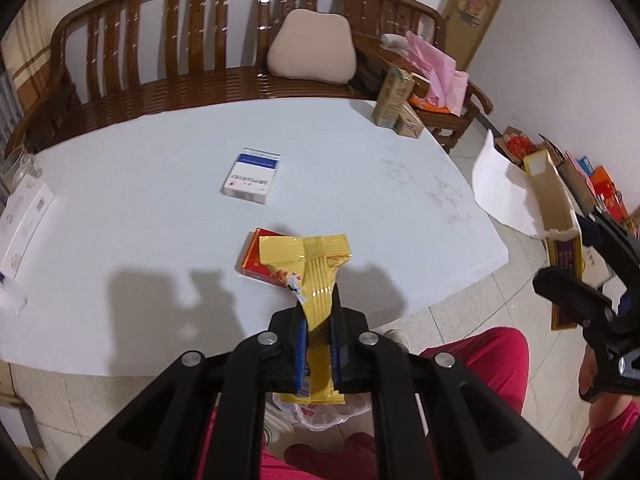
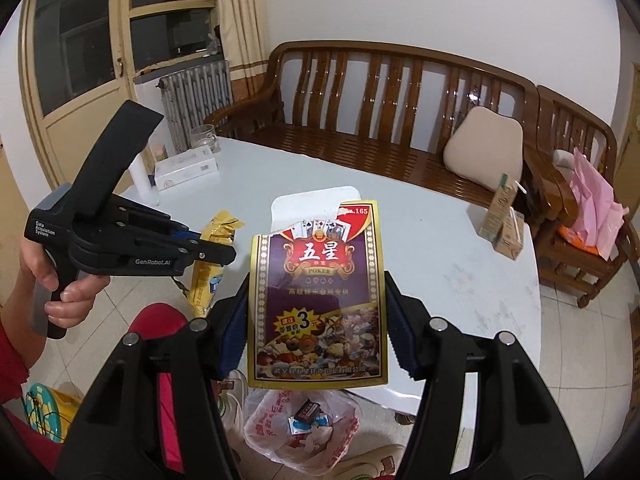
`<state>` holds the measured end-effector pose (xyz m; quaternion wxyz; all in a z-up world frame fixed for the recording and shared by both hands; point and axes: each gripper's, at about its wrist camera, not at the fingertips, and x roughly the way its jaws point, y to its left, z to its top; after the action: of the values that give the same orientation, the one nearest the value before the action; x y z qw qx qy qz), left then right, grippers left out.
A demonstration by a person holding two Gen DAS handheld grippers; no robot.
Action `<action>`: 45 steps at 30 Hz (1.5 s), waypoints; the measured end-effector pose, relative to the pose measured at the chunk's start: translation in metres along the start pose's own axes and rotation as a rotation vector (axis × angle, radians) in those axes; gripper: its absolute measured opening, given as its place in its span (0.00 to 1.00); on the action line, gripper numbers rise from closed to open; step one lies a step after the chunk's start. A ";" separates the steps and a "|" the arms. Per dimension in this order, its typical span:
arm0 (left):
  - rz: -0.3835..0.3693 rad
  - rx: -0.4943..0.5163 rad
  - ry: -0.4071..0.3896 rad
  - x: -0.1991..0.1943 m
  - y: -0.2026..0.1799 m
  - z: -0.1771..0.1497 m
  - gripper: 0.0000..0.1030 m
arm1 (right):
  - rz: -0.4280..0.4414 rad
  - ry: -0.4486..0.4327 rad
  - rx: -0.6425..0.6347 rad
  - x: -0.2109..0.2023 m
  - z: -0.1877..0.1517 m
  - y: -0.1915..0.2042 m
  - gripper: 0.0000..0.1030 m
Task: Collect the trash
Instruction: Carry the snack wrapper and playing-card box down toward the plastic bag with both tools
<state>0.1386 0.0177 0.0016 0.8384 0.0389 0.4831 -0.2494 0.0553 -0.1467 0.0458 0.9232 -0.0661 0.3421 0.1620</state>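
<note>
trash bag (image 2: 300, 428) (plastic, open) holds scraps below the poker box (image 2: 318, 300).

The left wrist view sits just behind the left gripper (image 1: 318, 344), near the table's (image 1: 160, 184) front edge, looking across it to the wooden bench (image 1: 192, 60) along the far wall. The right wrist view rides behind the right gripper (image 2: 316, 320), further right and angled left, facing the same bench (image 2: 380, 92), with a window (image 2: 100, 32) at its left. Both share the table (image 2: 460, 264), the cushion (image 1: 312, 46) (image 2: 484, 148), and the trash bag (image 1: 324, 414) (image 2: 300, 428) on the floor below. Each view catches the other gripper at its edge.
</note>
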 end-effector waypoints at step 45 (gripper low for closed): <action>-0.105 0.024 0.182 0.094 -0.046 -0.142 0.09 | -0.014 0.206 0.091 0.038 -0.157 0.036 0.57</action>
<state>0.0438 -0.0150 -0.1430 0.7762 0.0462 0.5557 -0.2942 -0.0262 -0.1400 -0.0981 0.8863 -0.0428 0.4417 0.1324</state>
